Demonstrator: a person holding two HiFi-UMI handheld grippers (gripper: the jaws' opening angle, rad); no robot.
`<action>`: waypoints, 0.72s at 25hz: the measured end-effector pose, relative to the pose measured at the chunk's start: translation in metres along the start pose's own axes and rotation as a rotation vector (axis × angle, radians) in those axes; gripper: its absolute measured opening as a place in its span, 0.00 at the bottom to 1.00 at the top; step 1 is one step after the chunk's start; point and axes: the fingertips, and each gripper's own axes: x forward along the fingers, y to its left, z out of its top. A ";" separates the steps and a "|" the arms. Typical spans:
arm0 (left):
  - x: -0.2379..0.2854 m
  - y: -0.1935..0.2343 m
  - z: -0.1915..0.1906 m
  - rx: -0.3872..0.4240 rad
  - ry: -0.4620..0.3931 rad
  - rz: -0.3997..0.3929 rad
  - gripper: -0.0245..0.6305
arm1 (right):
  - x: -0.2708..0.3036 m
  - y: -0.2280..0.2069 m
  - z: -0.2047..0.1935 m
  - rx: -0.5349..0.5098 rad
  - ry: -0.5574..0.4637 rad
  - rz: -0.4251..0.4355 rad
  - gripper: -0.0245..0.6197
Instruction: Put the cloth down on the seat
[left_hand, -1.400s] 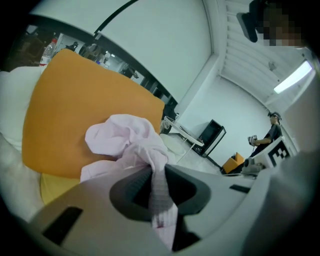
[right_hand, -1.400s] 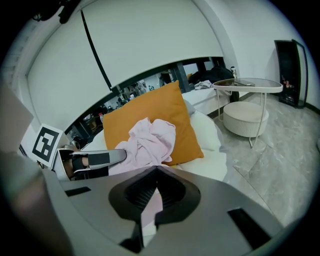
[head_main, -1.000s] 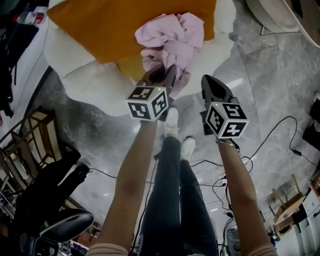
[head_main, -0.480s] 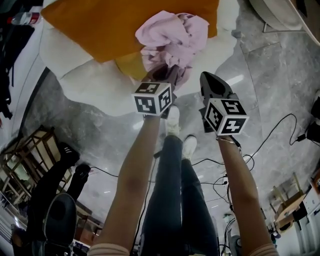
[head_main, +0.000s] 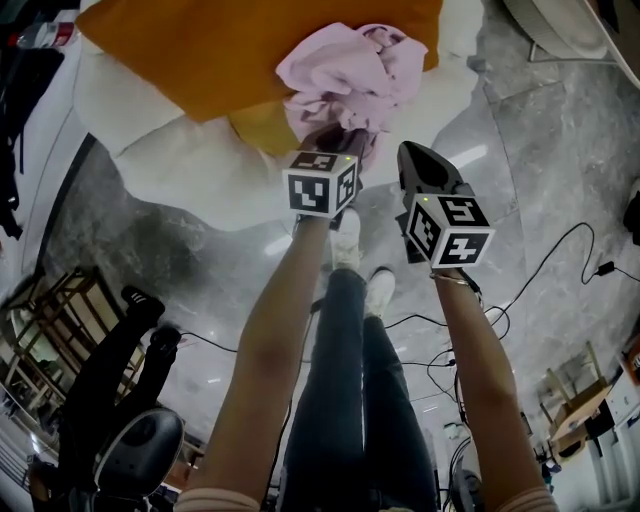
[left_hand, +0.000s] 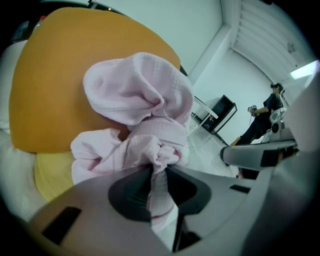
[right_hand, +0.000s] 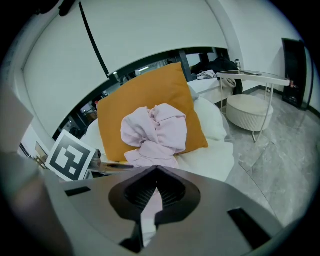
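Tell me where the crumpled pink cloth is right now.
Top centre of the head view: the crumpled pink cloth is pinched by a fold in the left gripper, bunched in front of the orange cushion over the white seat.

A fold of the cloth (head_main: 350, 70) sits between the jaws of the left claw (left_hand: 157, 170). Its bunched bulk lies just ahead of the tips, in front of the cushion (head_main: 220, 60) that leans at the back of the seat (head_main: 180, 170). A seat pad (left_hand: 50, 175) lies under the cloth, to that claw's lower left.

The right claw (right_hand: 156, 172) is beside the left one, on its right, apart from the cloth and over the floor (head_main: 540, 150) at the seat's front edge. Ahead and to its right stands a side table (right_hand: 252, 76) with a stool (right_hand: 250, 112) under it. Behind both claws, shoes (head_main: 345, 240) stand on the floor, with cables (head_main: 560, 260) to their right.
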 end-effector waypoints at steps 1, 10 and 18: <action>0.002 0.000 -0.002 0.008 0.010 0.004 0.15 | 0.001 0.000 -0.001 -0.003 0.003 0.000 0.05; 0.016 -0.001 -0.014 0.053 0.070 0.026 0.17 | -0.004 -0.008 -0.007 0.002 0.012 -0.014 0.05; 0.013 -0.008 -0.017 0.091 0.083 0.076 0.19 | -0.018 -0.014 -0.004 0.004 -0.003 -0.018 0.05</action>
